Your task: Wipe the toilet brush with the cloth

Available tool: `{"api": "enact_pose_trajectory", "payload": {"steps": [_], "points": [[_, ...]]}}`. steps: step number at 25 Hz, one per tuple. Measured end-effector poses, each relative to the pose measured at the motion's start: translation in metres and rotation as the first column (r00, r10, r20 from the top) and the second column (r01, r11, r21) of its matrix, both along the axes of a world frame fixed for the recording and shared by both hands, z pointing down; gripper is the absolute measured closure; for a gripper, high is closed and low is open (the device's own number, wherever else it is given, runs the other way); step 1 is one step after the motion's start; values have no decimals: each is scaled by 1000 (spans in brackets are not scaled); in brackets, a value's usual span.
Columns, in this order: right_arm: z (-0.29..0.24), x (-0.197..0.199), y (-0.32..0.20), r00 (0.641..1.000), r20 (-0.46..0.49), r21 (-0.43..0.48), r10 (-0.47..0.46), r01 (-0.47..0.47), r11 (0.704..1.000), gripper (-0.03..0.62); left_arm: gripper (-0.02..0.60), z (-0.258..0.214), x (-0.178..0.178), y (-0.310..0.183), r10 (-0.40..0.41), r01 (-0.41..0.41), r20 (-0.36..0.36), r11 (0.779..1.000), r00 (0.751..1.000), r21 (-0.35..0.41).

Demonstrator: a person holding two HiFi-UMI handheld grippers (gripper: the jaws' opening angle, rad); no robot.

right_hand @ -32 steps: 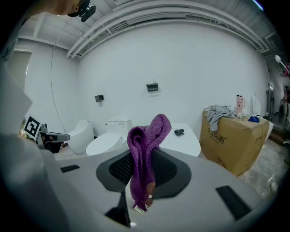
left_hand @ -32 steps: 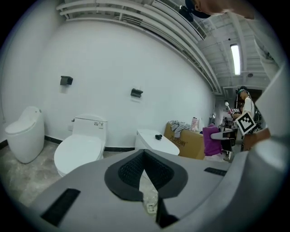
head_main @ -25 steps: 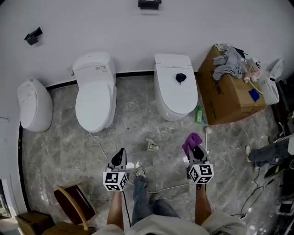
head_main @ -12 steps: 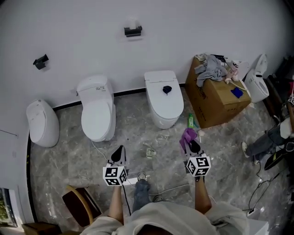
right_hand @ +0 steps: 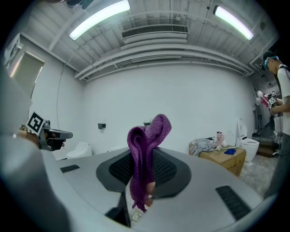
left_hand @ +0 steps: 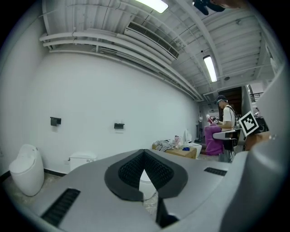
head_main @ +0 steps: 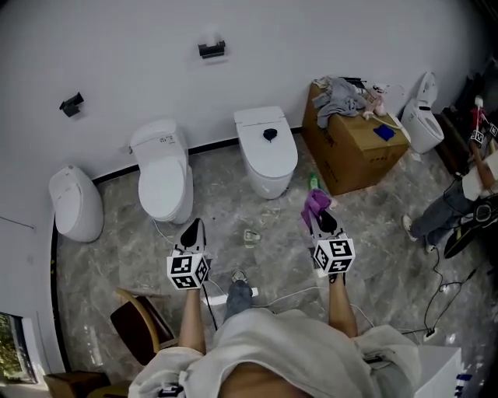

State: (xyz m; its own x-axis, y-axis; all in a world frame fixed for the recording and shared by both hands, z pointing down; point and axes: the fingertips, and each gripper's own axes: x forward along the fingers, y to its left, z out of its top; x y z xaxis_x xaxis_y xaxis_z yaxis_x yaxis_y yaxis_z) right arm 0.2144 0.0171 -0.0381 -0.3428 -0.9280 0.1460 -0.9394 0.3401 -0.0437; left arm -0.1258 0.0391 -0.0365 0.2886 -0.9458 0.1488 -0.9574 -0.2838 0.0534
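two grippers – left gripper [head_main: 193, 227] with fingers clenched empty; at its 3 o'clock, right gripper [head_main: 324, 221] with fingers grasping one purple knitted cloth [head_main: 313, 204].

White wall [head_main: 233, 23] and white toilets [head_main: 165, 175] ahead of the left gripper [head_main: 192, 228]; grey marbled floor [head_main: 109, 256] below; cardboard box [head_main: 354, 151] beyond the right gripper [head_main: 318, 220]; wooden chair [head_main: 140, 326] behind; strip lights [right_hand: 97, 18] overhead.

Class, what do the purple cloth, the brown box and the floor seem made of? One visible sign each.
Purple cloth: likely microfibre fabric; fine knitted texture, limp folds.
Brown box: matt cardboard; flat brown panels, creased edges.
Floor: marble or marble-look tile; grey with pale veining.
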Motion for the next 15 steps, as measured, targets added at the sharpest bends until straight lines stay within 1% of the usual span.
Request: {"api": "enact_pose_trajectory", "payload": {"steps": [4,9,15], "points": [[-1,14,33,1000,21,9,15,-16,1000,487,563,-2,11,28,-2,2,1,1000,1000,14],[0,27,53,999,22,13,26,-26,1000,487,563,3,29,44,2,-2,-7,1000,1000,17],[2,36,59,999,30,8,32,-32,999,487,563,6,41,50,4,-3,-27,1000,1000,17]]}}
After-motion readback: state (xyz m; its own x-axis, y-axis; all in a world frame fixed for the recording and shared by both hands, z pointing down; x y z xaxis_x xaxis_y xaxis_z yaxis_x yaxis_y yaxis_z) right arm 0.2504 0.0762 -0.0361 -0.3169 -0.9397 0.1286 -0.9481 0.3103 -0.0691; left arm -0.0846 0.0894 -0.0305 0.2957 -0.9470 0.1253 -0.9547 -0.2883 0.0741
